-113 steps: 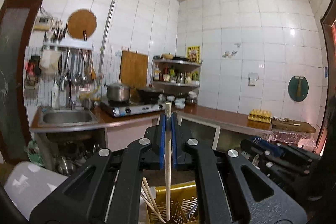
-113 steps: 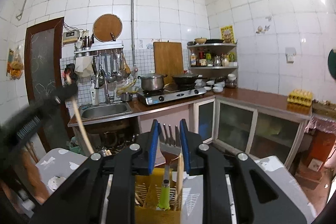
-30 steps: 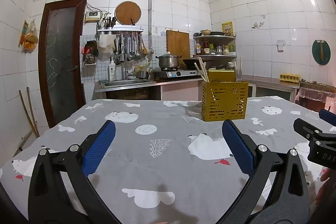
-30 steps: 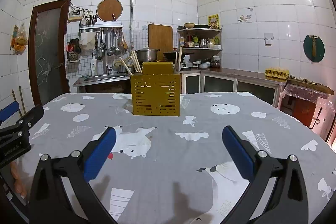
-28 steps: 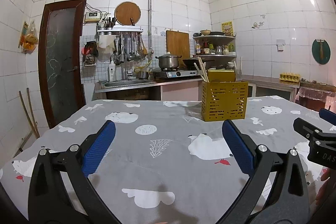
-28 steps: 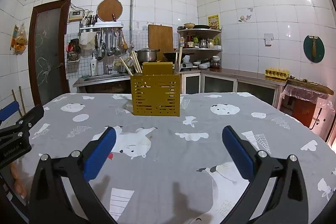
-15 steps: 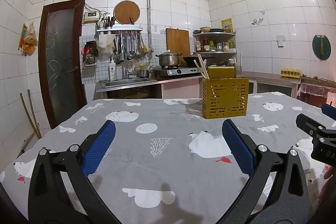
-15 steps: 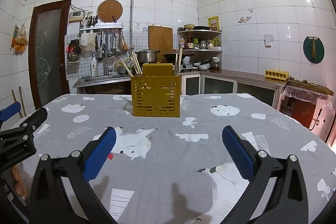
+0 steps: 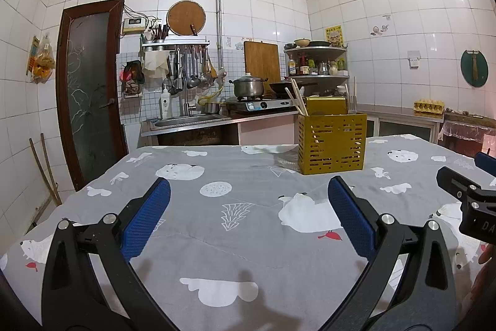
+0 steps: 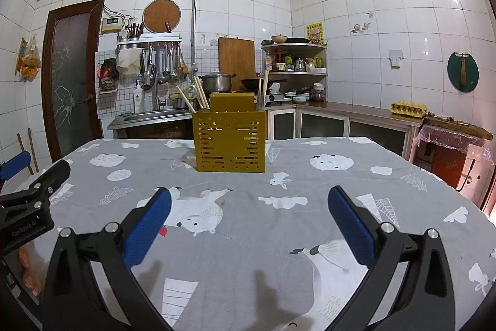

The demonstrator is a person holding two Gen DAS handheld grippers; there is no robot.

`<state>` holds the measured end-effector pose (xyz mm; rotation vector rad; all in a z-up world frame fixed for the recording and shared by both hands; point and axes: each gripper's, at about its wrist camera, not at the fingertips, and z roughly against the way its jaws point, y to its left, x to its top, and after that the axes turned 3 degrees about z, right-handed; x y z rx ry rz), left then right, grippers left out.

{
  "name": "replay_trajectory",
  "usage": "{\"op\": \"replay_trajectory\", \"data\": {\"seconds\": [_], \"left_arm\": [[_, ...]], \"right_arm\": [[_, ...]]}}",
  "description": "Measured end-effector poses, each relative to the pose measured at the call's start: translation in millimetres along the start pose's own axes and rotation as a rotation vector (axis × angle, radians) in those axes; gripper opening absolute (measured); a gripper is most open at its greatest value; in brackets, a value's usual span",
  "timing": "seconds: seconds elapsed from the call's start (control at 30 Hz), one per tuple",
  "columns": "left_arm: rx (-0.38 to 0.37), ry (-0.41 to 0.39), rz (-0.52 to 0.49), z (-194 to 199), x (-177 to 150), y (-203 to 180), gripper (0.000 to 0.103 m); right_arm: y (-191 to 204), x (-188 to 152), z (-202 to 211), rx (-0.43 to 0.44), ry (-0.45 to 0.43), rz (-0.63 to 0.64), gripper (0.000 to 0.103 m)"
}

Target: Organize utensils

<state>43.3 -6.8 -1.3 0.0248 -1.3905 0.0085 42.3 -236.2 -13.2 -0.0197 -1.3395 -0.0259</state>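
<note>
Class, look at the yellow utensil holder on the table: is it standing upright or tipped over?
Upright. The yellow utensil holder sits flat on the tablecloth, its walls vertical, with chopsticks sticking up out of its open top.

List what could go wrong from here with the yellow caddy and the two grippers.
1. The chopsticks lean out over the yellow caddy; a nudge might spill them or tip it.
2. The caddy stands on a tablecloth; snagging the cloth could drag it.
3. The left gripper and right gripper, both open, sit close together and could collide.
</note>
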Motion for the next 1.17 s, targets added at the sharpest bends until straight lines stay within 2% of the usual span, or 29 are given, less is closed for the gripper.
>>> {"op": "replay_trajectory", "data": {"seconds": [1.17], "left_arm": [[0.027, -0.015, 0.012, 2.3, 0.6, 0.4, 0.098]], "right_arm": [[-1.6, -0.2, 0.1, -0.001, 0.003, -0.007, 0.099]]}}
